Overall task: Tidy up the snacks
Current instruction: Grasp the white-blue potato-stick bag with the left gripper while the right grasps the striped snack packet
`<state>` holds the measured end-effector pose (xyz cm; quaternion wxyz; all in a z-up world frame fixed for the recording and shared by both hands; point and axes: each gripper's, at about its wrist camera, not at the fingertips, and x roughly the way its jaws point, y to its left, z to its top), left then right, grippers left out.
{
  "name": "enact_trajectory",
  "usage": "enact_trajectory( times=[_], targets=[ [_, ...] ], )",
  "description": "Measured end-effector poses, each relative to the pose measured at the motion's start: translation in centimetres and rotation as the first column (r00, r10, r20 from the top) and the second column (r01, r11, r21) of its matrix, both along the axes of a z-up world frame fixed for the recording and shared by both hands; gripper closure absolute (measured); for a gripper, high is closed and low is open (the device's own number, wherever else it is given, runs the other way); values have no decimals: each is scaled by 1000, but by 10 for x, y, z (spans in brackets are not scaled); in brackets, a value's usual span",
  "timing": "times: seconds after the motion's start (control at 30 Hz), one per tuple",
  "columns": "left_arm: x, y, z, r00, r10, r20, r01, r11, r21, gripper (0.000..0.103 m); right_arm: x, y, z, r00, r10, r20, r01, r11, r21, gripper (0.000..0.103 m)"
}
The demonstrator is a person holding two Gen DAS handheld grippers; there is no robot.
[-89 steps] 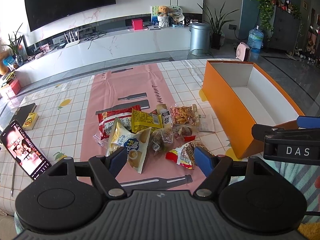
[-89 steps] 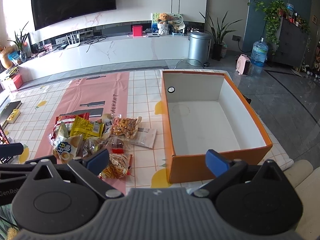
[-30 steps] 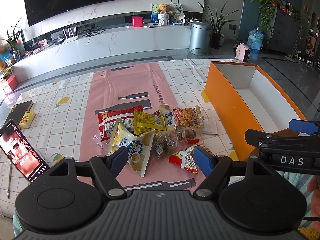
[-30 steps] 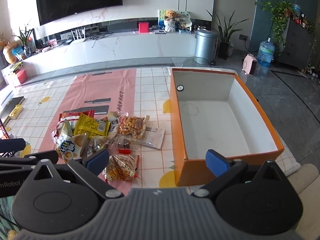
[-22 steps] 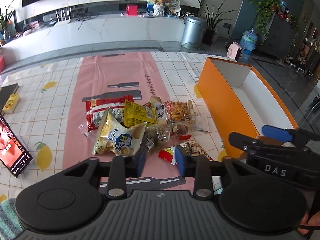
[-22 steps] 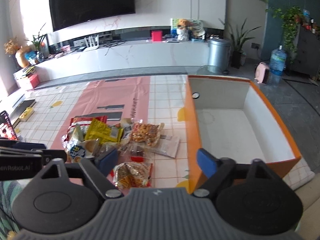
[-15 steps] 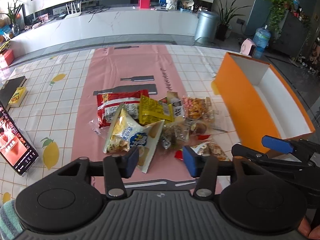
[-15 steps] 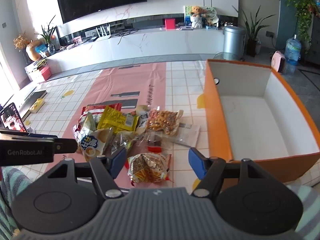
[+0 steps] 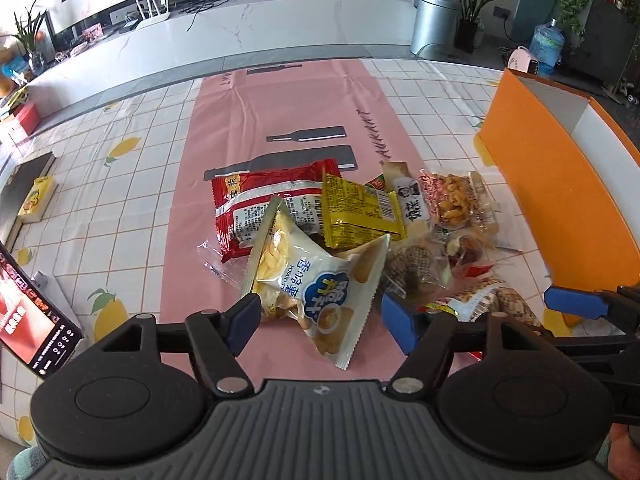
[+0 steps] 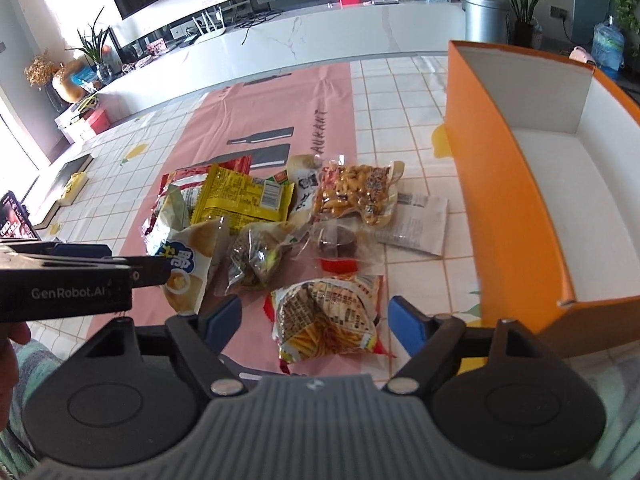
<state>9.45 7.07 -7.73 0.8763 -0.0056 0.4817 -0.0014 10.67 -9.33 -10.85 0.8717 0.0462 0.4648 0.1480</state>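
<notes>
The left gripper (image 9: 322,320) stands wide, its jaws just reopened, framing the white potato-chip bag (image 9: 316,276) without touching it. Beside it, the right gripper (image 10: 316,320), also just reopened and empty, brackets the red-edged fries packet (image 10: 328,324). The pile's lower packets are half buried. The orange box (image 10: 508,184) is cut off on the right. Both grippers sit nearer the pile than a second ago.

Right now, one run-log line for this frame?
phase: approach | left gripper: open over potato chip bag | right gripper: open over fries packet | orange box: empty | held: nothing
</notes>
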Motion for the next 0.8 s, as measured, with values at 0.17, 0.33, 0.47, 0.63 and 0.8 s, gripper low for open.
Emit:
enact_trajectory(
  times=[0.17,0.33,0.47,0.63,0.8],
  targets=[
    [11,4,-13,1000,-5,-8,6,1000,14,20,14,2,-14,1000,-4,-30,4,1000,-3,25],
    [20,6,-25,1000,-6,-11,7,999,43,20,22,4,-26,998,5,-58,-5,1000,1,25],
    [28,7,-35,1000,-15,-26,16,999,43,19,26,7,-31,997,19,-74,-20,1000,-5,26],
    [33,6,-43,999,-26,-20,26,999,29,15,27,9,-33,998,30,-60,-31,999,-27,35],
    [34,4,-47,999,-49,-4,49,998,25,16,27,11,-33,997,48,-53,-50,998,-47,40]
  ],
)
